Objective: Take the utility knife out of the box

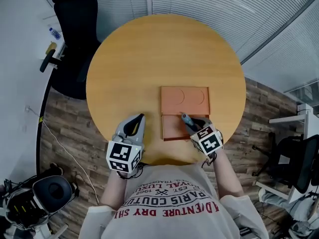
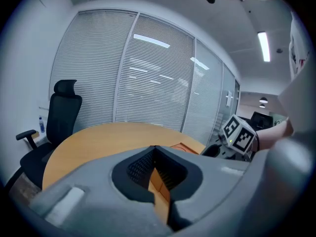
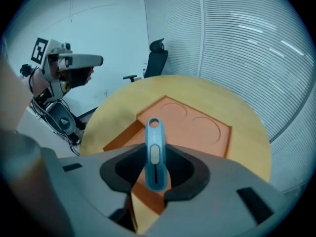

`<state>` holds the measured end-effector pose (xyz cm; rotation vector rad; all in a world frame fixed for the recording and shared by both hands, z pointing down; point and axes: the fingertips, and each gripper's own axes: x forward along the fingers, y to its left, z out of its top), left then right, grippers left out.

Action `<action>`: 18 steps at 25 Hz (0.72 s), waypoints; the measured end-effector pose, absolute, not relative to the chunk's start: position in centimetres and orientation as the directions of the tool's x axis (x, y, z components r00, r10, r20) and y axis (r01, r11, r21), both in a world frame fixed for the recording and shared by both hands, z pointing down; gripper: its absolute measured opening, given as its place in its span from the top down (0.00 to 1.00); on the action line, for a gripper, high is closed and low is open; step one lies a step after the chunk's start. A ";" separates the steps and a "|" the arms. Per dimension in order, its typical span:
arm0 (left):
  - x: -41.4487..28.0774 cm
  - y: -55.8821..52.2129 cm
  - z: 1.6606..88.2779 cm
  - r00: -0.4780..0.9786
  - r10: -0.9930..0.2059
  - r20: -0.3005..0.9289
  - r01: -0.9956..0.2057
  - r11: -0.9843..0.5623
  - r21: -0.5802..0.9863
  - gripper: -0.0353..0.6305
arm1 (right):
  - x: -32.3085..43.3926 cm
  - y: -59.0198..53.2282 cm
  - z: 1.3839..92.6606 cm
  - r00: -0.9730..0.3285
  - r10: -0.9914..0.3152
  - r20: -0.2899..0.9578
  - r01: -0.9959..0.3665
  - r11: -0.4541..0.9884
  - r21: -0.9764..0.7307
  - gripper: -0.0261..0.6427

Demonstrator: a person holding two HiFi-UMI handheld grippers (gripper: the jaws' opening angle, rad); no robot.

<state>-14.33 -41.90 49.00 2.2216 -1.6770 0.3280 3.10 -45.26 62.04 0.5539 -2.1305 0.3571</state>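
An orange box [image 1: 172,132] lies open on the round wooden table [image 1: 139,59], its lid [image 1: 184,100] folded flat behind it. My right gripper [image 1: 192,125] is over the box's right part, shut on a blue utility knife [image 1: 187,120]. In the right gripper view the utility knife [image 3: 154,149] stands upright between the jaws of that gripper [image 3: 155,169], lifted above the box [image 3: 192,125]. My left gripper [image 1: 135,124] hovers left of the box near the table's front edge. In its own view the left gripper [image 2: 155,169] has its jaws together with nothing in them.
A black office chair [image 1: 75,39] stands beyond the table's far left. Window blinds [image 1: 224,4] line the far side. Gear and cables [image 1: 35,198] lie on the wood floor at left, and another chair [image 1: 294,163] is at right.
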 end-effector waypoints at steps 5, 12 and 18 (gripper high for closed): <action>-13.7 -42.0 47.1 0.302 -0.889 0.343 -0.953 -0.286 0.097 0.95 | 2.7 -45.9 57.2 -0.584 -0.344 0.735 -0.552 0.832 -0.049 0.76; -13.5 -42.4 43.9 0.336 -0.907 0.253 -0.941 -0.308 0.144 0.95 | 3.9 -46.6 50.9 -0.659 -0.485 0.575 -0.652 0.749 -0.116 0.76; -13.1 -43.1 41.7 0.343 -0.912 0.225 -0.939 -0.337 0.064 0.95 | 5.4 -46.9 43.6 -0.700 -0.635 0.328 -0.697 0.706 -0.122 0.76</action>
